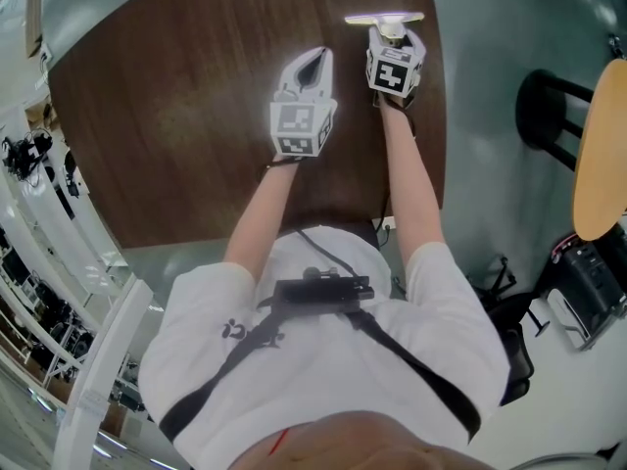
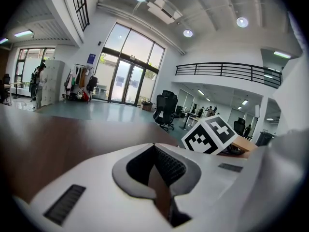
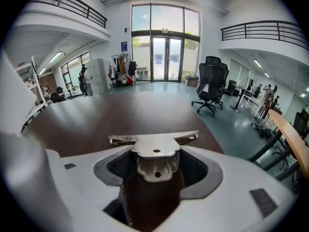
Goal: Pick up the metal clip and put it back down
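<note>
Metal clip (image 3: 154,158) is pinched by its tab end between the right gripper (image 1: 392,33) fingers (image 3: 195,167), over the far right part of the desk (image 1: 176,116); can't tell if it touches. Its wide flat bar faces far, long axis running left-right. Left gripper (image 1: 312,67) sits just left and nearer, fingers (image 2: 171,166) pressed together, nothing between.
</note>
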Action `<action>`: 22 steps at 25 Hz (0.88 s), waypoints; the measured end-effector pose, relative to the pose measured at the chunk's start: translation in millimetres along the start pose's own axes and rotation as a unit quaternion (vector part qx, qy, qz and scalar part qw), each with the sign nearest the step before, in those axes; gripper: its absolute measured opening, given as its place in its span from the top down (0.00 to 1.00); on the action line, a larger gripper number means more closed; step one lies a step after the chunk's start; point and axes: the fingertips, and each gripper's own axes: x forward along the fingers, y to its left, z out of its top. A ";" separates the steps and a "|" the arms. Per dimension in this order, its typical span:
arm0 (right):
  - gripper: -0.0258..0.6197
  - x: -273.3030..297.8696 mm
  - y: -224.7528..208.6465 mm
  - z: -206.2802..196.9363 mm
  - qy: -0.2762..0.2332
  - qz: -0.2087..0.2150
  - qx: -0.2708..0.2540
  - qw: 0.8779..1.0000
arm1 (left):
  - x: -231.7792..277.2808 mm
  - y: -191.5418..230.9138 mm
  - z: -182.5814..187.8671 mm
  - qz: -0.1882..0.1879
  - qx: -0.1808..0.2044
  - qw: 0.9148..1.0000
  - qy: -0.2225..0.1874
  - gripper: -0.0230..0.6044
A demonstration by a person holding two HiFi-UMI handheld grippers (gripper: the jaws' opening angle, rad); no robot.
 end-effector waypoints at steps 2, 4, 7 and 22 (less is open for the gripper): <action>0.50 2.5 -1.8 -2.4 0.005 0.005 -0.004 1.000 | -2.2 -2.6 0.2 0.000 0.002 1.000 0.000 0.94; 0.50 -0.5 -3.6 -2.7 0.004 0.008 -0.004 1.000 | -8.1 -5.7 1.5 0.000 0.005 1.000 -0.002 0.94; 0.50 -18.0 -8.6 2.3 -0.008 0.005 0.002 1.000 | -21.0 -10.9 6.4 0.002 0.005 1.000 -0.006 0.94; 0.63 -203.3 19.7 67.3 -0.176 0.065 0.001 0.982 | -136.5 -23.4 58.8 0.035 0.020 0.997 -0.063 0.94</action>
